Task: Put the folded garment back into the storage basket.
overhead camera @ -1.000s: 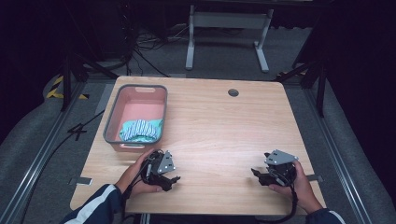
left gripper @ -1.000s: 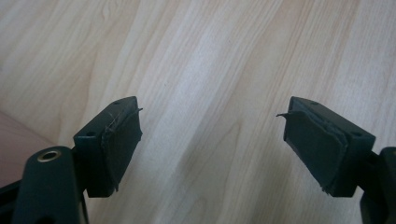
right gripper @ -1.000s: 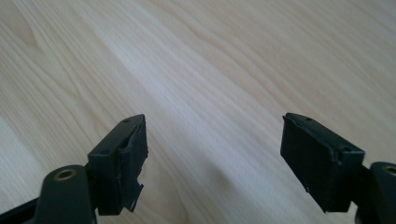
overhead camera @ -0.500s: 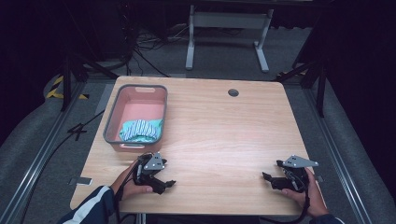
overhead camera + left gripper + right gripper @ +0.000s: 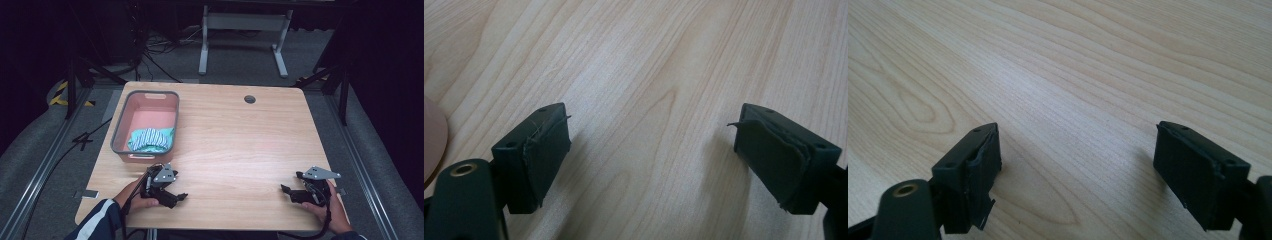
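My left gripper (image 5: 176, 196) rests low on the wooden table (image 5: 235, 145) near its front edge, held by a hand in a dark sleeve. Its jaws point right and stand open; in the left gripper view (image 5: 649, 120) there is bare wood between the pads. My right gripper (image 5: 287, 191) lies at the front right corner with its jaws pointing left. They have just been opening and stand wide, with nothing between them in the right gripper view (image 5: 1078, 130). A pink basin with a grey rim (image 5: 120, 131) at the left holds a teal-and-white striped cloth (image 5: 151, 139).
A round cable hole (image 5: 250, 99) sits near the table's far edge. Cables and a white metal stand (image 5: 244, 22) lie on the dark floor beyond the table. Rails run along the floor on both sides.
Both hands came down toward the front edge, the right one also shifting rightward and the left a little leftward. Neither has moved over the last half second.
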`<state>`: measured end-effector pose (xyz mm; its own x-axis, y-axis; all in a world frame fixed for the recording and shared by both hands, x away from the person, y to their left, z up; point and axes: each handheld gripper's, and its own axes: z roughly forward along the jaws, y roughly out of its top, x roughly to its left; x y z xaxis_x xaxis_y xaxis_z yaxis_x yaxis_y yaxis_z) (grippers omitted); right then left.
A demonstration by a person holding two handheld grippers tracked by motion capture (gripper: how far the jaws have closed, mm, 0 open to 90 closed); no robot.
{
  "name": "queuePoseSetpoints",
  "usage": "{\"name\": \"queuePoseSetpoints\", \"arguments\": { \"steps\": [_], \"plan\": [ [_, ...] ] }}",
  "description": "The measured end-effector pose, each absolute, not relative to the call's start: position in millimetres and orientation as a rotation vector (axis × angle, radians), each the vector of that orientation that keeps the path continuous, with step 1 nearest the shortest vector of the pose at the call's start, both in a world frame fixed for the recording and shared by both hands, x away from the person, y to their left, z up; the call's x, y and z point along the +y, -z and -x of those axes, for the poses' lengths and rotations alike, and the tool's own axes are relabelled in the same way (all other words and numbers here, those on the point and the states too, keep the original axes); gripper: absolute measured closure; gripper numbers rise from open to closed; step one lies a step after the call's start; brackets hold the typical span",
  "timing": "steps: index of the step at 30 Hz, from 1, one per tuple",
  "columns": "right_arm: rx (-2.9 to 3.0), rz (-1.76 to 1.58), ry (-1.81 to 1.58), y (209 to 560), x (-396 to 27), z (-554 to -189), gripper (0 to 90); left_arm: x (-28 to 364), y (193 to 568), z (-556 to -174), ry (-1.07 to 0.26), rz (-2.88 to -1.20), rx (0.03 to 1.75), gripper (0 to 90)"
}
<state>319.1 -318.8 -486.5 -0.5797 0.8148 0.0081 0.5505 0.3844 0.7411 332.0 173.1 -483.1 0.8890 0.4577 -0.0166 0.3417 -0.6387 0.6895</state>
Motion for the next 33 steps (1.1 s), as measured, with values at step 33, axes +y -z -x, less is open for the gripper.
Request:
{"name": "queuePoseSetpoints", "arguments": {
  "steps": [33],
  "plan": [
    [2.287, -1.192, -1.015, 486.5, -318.5, -318.7, 19.6, 171.7, 483.4, -332.6, -0.202, -2.319, 0.575, 13.4]
  ]
}}
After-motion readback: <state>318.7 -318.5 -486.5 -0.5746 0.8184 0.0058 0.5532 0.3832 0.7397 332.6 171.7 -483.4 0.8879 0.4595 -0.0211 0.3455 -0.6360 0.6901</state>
